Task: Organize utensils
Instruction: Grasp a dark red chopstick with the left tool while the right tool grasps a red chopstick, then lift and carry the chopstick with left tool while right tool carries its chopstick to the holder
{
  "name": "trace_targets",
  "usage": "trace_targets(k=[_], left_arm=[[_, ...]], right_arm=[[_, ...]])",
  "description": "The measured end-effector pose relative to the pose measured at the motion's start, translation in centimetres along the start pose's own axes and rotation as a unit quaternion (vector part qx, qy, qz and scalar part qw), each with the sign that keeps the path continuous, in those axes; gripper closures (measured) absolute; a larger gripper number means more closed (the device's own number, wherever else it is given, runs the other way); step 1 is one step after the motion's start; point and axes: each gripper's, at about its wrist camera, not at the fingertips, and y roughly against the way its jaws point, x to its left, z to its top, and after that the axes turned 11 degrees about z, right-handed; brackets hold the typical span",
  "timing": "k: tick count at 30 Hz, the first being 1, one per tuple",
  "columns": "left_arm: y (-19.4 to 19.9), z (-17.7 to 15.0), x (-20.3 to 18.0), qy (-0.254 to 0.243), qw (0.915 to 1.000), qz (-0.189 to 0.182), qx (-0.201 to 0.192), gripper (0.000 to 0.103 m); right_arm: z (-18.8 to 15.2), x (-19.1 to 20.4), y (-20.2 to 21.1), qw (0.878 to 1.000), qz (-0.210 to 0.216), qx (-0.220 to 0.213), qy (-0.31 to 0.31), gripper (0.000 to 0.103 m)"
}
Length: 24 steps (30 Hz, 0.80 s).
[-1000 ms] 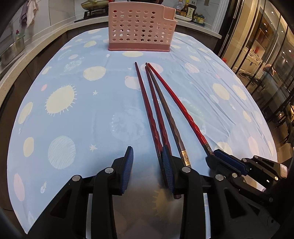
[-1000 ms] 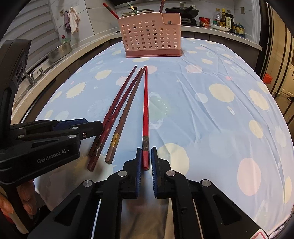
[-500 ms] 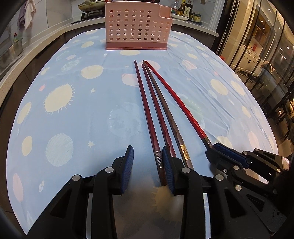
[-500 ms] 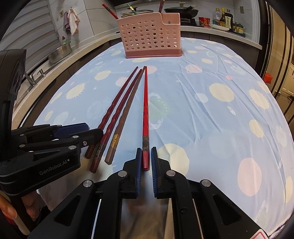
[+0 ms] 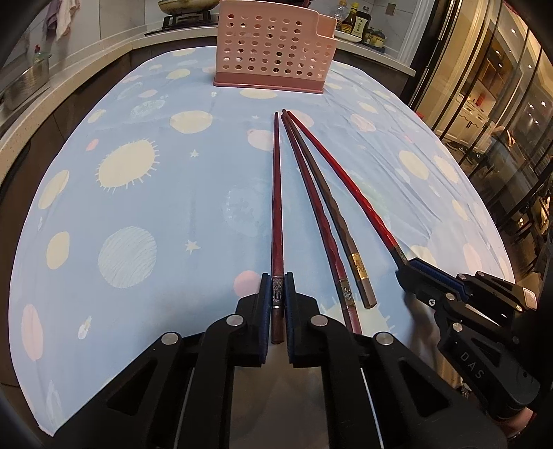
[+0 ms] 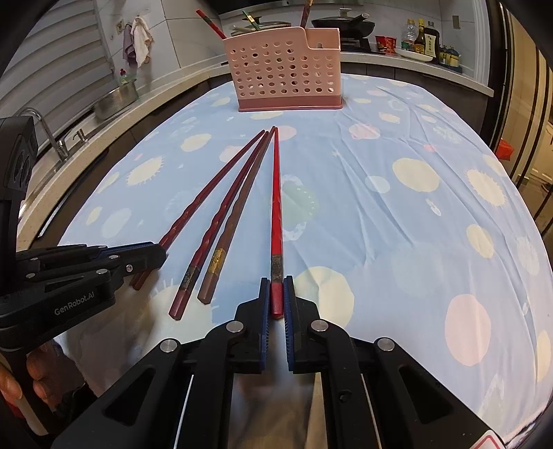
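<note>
Several chopsticks lie fanned on the blue tablecloth, tips toward a pink perforated utensil holder (image 5: 274, 46) at the far end; the holder also shows in the right wrist view (image 6: 287, 70). My left gripper (image 5: 277, 286) is shut on the butt of the leftmost dark red chopstick (image 5: 277, 207). My right gripper (image 6: 276, 293) is shut on the butt of the bright red chopstick (image 6: 276, 193). A dark red chopstick (image 5: 318, 221) and a brown chopstick (image 5: 337, 214) lie loose between them. Both held chopsticks still rest on the cloth.
The holder has a few chopsticks (image 6: 211, 24) standing in it. A counter with a sink and tap (image 6: 45, 131) runs along the left. Bottles (image 6: 425, 39) stand on the back counter. Glass doors (image 5: 501, 103) are to the right.
My left gripper has closed on the leftmost chopstick, which has swung away from the others. My right gripper stays shut on the bright red chopstick.
</note>
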Motion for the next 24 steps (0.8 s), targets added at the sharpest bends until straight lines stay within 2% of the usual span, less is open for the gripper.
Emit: trace_targets(k=[4,8,16,24], left_arm=[[0.5,0.0,0.2,0.002,1.0000,-0.004,0.007,0.096],[1.9,0.2,0.5,0.008,0.9999,-0.005,-0.004,0.096],[6.2,2.7,1.6,0.021,0.9978,0.002,-0.063,0.096],[9.4,7.6,2.9,0.032,0.9915,0.008,-0.126,0.096]], right_arm=[[0.1,-0.3,1.1,1.000,0.005,-0.008,-0.009,0.096],[0.8,-0.5,3.0,0.999,0.007,-0.030,-0.014,0.096],[3.9,-0.6,7.4,0.996,0.013,-0.091,-0.011,0.096],[9.8,-0.9,10.9,0.987,0.018,-0.160,0.006,0.096]])
